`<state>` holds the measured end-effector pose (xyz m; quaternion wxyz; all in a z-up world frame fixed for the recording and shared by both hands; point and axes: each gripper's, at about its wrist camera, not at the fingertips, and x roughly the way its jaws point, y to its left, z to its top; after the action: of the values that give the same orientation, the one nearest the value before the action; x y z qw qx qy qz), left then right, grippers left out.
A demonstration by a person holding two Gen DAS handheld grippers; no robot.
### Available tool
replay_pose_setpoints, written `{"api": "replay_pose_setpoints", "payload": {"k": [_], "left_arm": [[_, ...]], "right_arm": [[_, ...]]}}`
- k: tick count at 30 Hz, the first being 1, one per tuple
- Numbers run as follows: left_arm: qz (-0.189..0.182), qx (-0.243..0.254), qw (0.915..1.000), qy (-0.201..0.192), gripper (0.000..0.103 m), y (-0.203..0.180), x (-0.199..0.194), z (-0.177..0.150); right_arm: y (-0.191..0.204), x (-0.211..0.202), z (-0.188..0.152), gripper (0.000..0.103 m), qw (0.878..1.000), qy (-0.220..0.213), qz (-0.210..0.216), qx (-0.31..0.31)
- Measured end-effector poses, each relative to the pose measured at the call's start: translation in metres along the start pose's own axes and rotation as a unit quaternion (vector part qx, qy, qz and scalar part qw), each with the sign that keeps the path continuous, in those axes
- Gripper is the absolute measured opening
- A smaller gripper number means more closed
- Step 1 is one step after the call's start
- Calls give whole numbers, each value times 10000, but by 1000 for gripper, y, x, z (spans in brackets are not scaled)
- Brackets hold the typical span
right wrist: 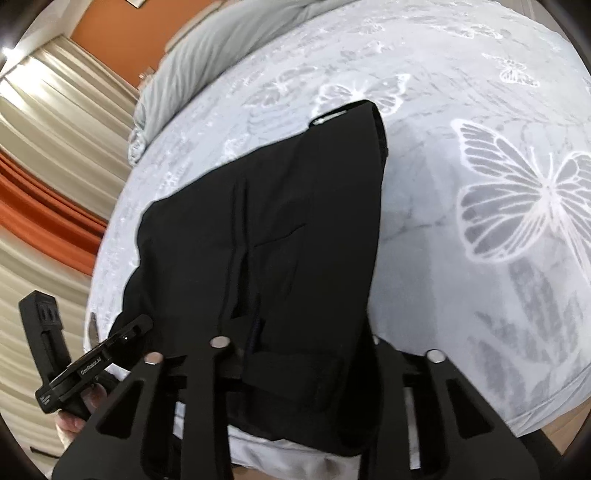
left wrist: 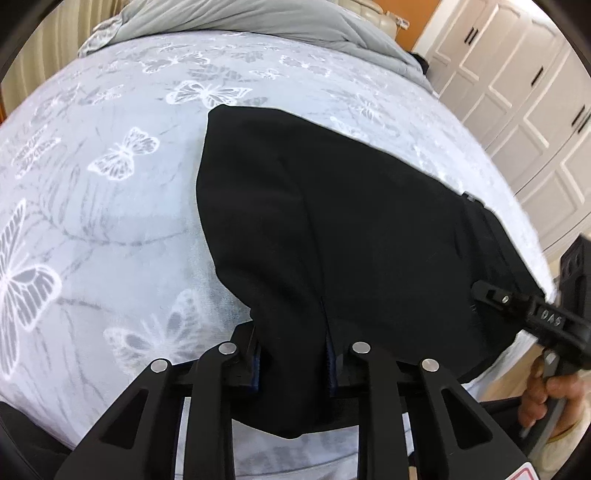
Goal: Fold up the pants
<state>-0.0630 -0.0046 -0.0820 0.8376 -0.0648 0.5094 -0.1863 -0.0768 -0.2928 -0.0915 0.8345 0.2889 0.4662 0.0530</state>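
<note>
Black pants (left wrist: pixel 332 206) lie across the bed with the butterfly-print sheet (left wrist: pixel 110 206). My left gripper (left wrist: pixel 293 365) is shut on the near edge of the pants, and cloth bunches between its fingers and hangs below them. In the right wrist view the same pants (right wrist: pixel 266 229) stretch away from me, with the waistband and a white label at the far end. My right gripper (right wrist: pixel 306 354) is shut on the pants' near edge. Each gripper shows in the other's view, the right one (left wrist: pixel 517 302) at the right and the left one (right wrist: pixel 122 336) at the lower left.
A grey duvet (left wrist: pixel 258 18) is bunched at the far end of the bed. White wardrobe doors (left wrist: pixel 517 92) stand to the right of the bed. Beige and orange curtains (right wrist: pixel 44 166) hang to its left. The bed's near edge (right wrist: pixel 480 424) runs just below the grippers.
</note>
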Motion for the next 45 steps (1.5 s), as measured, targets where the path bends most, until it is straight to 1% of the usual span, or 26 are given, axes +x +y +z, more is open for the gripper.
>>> {"api": "replay_pose_setpoints", "payload": {"k": [3,4,5,6,8,9,10,12,13,16,18,19,21,23,24,25,26,28,29,31,32,35,37,39,42,45], "left_arm": [[-275,-237,9993,-112,19,9,-18,-2],[-315,-267,9990,-157,19,11,-22,-3],[-337,-294,9988,-179,19,14,-26,-5],[-332,-353,9987,-156,22,17,-26,-6],[-333,-513,9981,-72,29,25,-21,-8],[-343,-728,9967,-42,36,32,-19,-9],[-378,-941,9948,-63,47,39,-19,-8],[-460,-1373,9894,-108,55,54,-20,-10],[-586,-1613,9851,-129,59,63,-21,-12],[-1097,-2253,9681,-51,59,87,-18,-16],[-1429,-2452,9588,80,59,93,-13,-18],[-1536,-2443,9574,107,59,93,-12,-18],[-1588,-2280,9605,167,59,87,-8,-15],[-1620,-2178,9623,150,57,78,-3,-13],[-1604,-2143,9634,130,50,74,0,-10],[-1617,-2124,9636,134,22,73,2,-8],[-1802,-2151,9594,284,20,75,8,-6],[-1869,-2373,9529,270,15,77,5,-7],[-1949,-2317,9528,196,15,76,-5,-8],[-2015,-1983,9592,-76,13,65,-42,-7],[-2059,-1864,9605,-161,13,59,-59,-7],[-2192,-1539,9627,-373,11,43,-113,-9],[-2190,-1346,9651,-499,11,35,-142,-12],[-2228,-1211,9654,-609,11,26,-165,-17],[-2229,-959,9660,-895,11,19,-201,-24],[-2270,-745,9636,-1202,11,14,-231,-24]], "right_arm": [[5,-8,-8,24,9996,-89,283,24],[6,-8,-10,24,9995,-80,291,3],[6,-6,-11,25,9996,-49,290,19],[4,-3,-12,30,9995,9,300,78],[-4,-2,-10,37,9987,98,359,341],[-10,-3,-11,41,9975,124,454,529],[-14,-5,-11,45,9966,140,531,621],[-21,-7,-14,51,9938,155,720,839],[-24,-8,-17,52,9920,202,825,934],[-25,-9,-23,52,9896,272,1046,952],[-23,-8,-24,54,9887,293,1142,925],[-23,-7,-24,54,9891,289,1133,899],[-21,-1,-23,54,9889,287,1124,923],[-17,7,-20,46,9908,233,1022,860],[-15,10,-18,34,9920,223,942,815],[-15,12,-17,27,9914,201,964,864],[-14,9,-17,25,9908,157,999,901],[-4,-7,-18,20,9900,-18,1142,831],[3,-17,-19,20,9897,-114,1216,750],[26,-45,-27,19,9901,-336,1294,424],[36,-56,-31,19,9898,-408,1334,294],[64,-89,-45,19,9865,-534,1547,-69],[80,-109,-54,19,9842,-622,1629,-292],[91,-127,-60,19,9820,-713,1692,-449],[110,-154,-64,19,9769,-912,1824,-643],[129,-179,-61,19,9696,-1141,1984,-864]]}}
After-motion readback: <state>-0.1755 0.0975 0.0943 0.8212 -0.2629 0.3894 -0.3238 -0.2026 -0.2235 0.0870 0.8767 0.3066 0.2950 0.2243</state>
